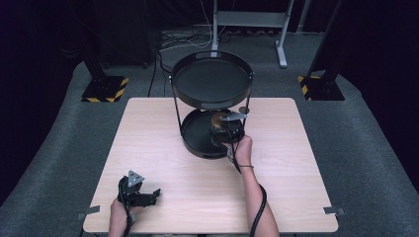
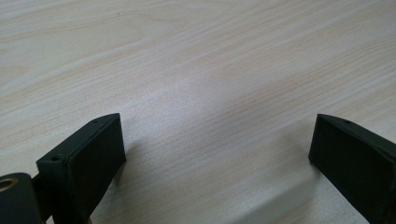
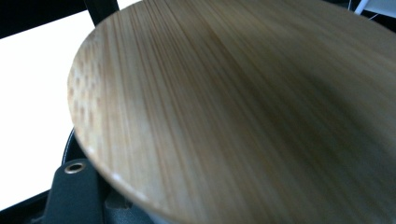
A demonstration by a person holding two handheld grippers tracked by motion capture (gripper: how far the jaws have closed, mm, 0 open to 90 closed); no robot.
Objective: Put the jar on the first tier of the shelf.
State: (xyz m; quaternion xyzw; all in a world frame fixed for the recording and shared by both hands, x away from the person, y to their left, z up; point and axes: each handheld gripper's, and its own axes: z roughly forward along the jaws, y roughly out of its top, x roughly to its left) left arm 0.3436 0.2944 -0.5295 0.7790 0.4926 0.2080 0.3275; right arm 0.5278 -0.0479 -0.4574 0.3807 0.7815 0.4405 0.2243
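A black two-tier tray stand sits at the table's far middle, with an upper tray (image 1: 211,81) and a lower tray (image 1: 195,136). My right gripper (image 1: 225,129) reaches in over the lower tray, shut on a round wooden disc (image 1: 217,120). In the right gripper view the disc (image 3: 243,107) lies tilted and very close, hiding most of the jaws, with the tray's rim (image 3: 70,142) below its left edge. My left gripper (image 1: 150,195) rests near the table's front left. It is open (image 2: 217,144), with only bare wood between the jaws.
The stand's thin black posts (image 1: 176,106) rise around the lower tray and leave a low gap under the upper one. The light wooden table (image 1: 158,148) stretches left and right of the stand. Dark stands with striped feet (image 1: 104,91) are on the floor beyond.
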